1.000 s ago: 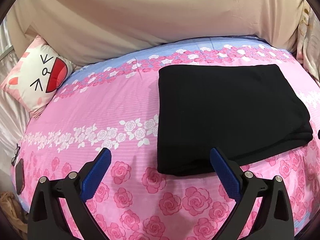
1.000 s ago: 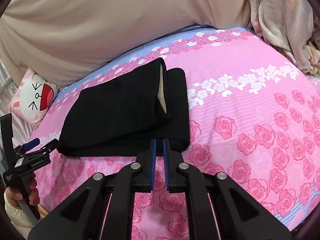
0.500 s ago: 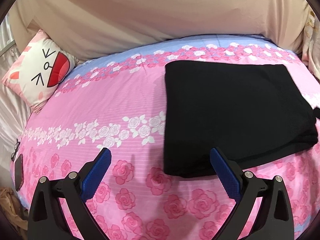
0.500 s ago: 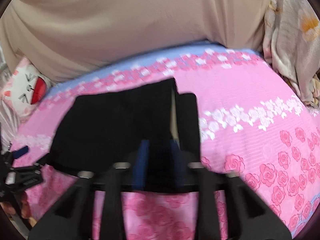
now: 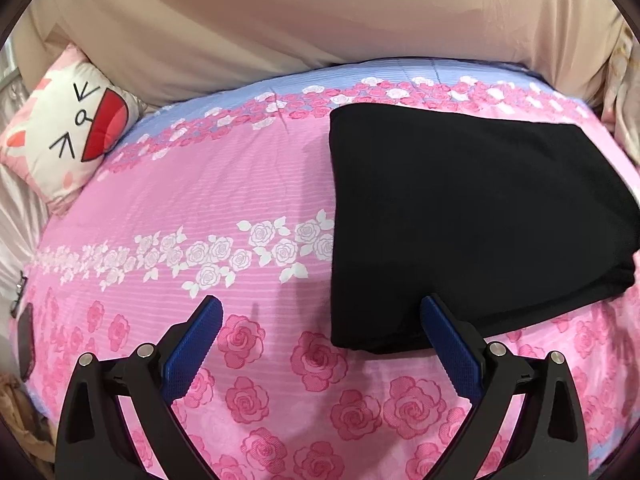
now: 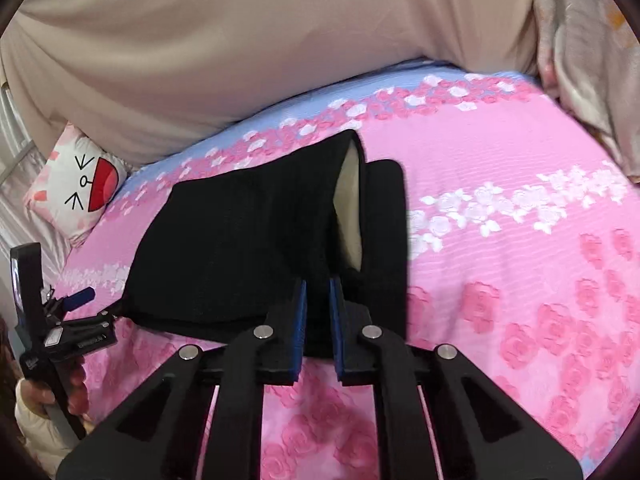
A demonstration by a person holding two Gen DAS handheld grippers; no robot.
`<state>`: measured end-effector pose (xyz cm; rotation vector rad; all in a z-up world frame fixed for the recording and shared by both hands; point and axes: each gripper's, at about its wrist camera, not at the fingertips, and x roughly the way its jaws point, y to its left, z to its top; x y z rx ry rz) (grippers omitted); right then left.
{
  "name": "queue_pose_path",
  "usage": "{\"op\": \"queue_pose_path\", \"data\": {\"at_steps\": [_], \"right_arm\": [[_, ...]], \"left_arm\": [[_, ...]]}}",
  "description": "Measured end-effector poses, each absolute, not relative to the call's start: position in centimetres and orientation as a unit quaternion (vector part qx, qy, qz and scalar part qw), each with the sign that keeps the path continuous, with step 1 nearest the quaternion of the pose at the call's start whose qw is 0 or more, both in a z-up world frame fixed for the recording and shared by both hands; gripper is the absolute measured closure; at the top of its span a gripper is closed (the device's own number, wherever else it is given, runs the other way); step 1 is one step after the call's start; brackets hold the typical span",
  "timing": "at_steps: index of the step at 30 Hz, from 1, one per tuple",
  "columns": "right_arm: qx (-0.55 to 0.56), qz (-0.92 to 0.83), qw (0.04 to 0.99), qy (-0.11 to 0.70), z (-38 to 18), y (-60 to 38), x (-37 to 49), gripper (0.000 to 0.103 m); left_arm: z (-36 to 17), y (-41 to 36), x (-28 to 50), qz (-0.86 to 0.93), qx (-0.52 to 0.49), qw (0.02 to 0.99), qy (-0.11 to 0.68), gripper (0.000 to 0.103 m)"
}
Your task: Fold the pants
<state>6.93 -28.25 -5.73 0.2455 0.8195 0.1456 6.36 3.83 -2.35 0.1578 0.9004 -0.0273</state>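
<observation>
The black pants (image 5: pixel 472 220) lie folded into a rectangle on the pink rose bedsheet (image 5: pixel 224 208). In the right wrist view the pants (image 6: pixel 248 232) show a pale lining at the waistband opening. My left gripper (image 5: pixel 320 312) is open and empty, just in front of the pants' near left corner. My right gripper (image 6: pixel 318 284) has its jaws a small gap apart, with nothing between them, over the pants' near edge. The left gripper also shows at the left edge of the right wrist view (image 6: pixel 80 304).
A cat-face pillow (image 5: pixel 68 132) lies at the bed's far left corner. A beige cover (image 5: pixel 320 20) rises behind the bed. A floral blanket (image 6: pixel 588 52) hangs at the far right. The bed's near edge drops off at lower left.
The right gripper's jaws have parted a little and it moved forward over the pants' near edge. The left gripper shifted slightly left, staying open.
</observation>
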Motion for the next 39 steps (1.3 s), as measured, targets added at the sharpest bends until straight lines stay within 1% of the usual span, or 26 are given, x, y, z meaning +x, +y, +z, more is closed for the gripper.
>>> {"op": "queue_pose_path", "data": {"at_steps": [1,2,3,5,6,7,8,9,11,15,17,21,22,23,24,25,26,27,28,29,33,35,36,38,39], "right_arm": [[0.113,0.069,0.9,0.416,-6.9,-28.2,7.6,0.09],[0.121,0.072,0.898,0.418,-7.5,-28.3,7.6,0.09],[0.14,0.08,0.899,0.407,-7.0,-28.6,7.1,0.086],[0.163,0.089,0.902,0.39,-5.8,-29.3,6.2,0.084],[0.178,0.087,0.904,0.378,-5.1,-30.2,5.6,0.065],[0.192,0.082,0.905,0.372,-4.9,-31.1,5.5,0.035],[0.201,0.078,0.904,0.37,-4.9,-31.7,5.7,0.024],[0.213,0.075,0.899,0.375,-5.2,-32.5,6.2,0.022],[0.234,0.089,0.886,0.39,-6.2,-33.3,7.6,0.022],[0.295,0.143,0.844,0.424,-9.4,-33.4,10.1,0.023],[0.303,0.159,0.843,0.415,-9.7,-33.0,10.6,0.022],[0.317,0.173,0.84,0.406,-10.0,-32.6,12.0,0.021],[0.318,0.171,0.841,0.403,-10.0,-32.6,12.4,0.023],[0.319,0.172,0.839,0.405,-10.1,-32.4,12.7,0.038],[0.322,0.177,0.833,0.413,-10.5,-32.1,13.3,0.055],[0.327,0.178,0.833,0.41,-10.6,-32.1,13.5,0.058],[0.319,0.175,0.837,0.409,-10.2,-31.8,13.4,0.059],[0.311,0.173,0.842,0.406,-9.5,-31.5,13.0,0.062],[0.312,0.177,0.843,0.401,-9.1,-31.6,12.5,0.063],[0.314,0.185,0.843,0.397,-8.3,-31.5,11.9,0.064],[0.294,0.216,0.842,0.398,-5.4,-30.2,7.8,0.065],[0.282,0.217,0.837,0.416,-5.4,-29.7,5.3,0.065],[0.278,0.213,0.834,0.426,-6.0,-29.5,4.4,0.064],[0.269,0.195,0.828,0.452,-7.7,-29.1,3.3,0.058],[0.271,0.18,0.826,0.46,-9.0,-29.2,3.0,0.047]], "left_arm": [[-2.5,4.0,6.7,-0.028,0.066,0.895,0.441,0.005],[-2.6,4.0,6.9,-0.035,0.06,0.892,0.446,0.005],[-2.7,4.0,7.1,-0.043,0.053,0.889,0.454,0.005],[-2.1,4.5,7.0,-0.064,0.03,0.886,0.458,0.005],[-1.6,4.9,6.9,-0.075,0.017,0.888,0.454,0.005],[-0.9,5.3,6.8,-0.088,-0.003,0.89,0.447,0.005],[-0.5,5.7,7.0,-0.099,-0.021,0.891,0.442,0.005],[-0.3,6.0,7.4,-0.107,-0.039,0.892,0.438,0.005],[-0.9,6.4,9.1,-0.111,-0.078,0.885,0.446,0.005],[-3.5,6.5,12.5,-0.126,-0.137,0.85,0.493,0.006],[-4.9,6.0,13.5,-0.156,-0.167,0.819,0.527,0.006],[-5.0,4.2,14.4,-0.171,-0.148,0.819,0.527,0.006],[-5.0,3.6,14.9,-0.173,-0.139,0.822,0.524,0.008],[-5.0,3.0,15.3,-0.176,-0.129,0.825,0.521,0.008],[-5.0,2.6,15.6,-0.176,-0.12,0.828,0.518,0.016],[-4.7,2.0,15.8,-0.17,-0.1,0.836,0.512,0.029],[-4.5,1.9,15.8,-0.168,-0.097,0.837,0.512,0.034],[-3.8,2.1,15.6,-0.168,-0.098,0.838,0.509,0.055],[-3.2,2.5,15.4,-0.172,-0.099,0.84,0.505,0.073],[-2.5,2.9,15.1,-0.181,-0.102,0.839,0.503,0.075],[-0.5,4.9,12.0,-0.208,-0.093,0.825,0.517,0.076],[-0.3,6.0,9.4,-0.221,-0.092,0.811,0.533,0.075],[-0.5,6.6,8.3,-0.224,-0.096,0.806,0.54,0.073],[-2.1,7.3,6.3,-0.21,-0.095,0.798,0.557,0.065],[-2.9,7.4,5.8,-0.195,-0.095,0.801,0.558,0.051]]}}
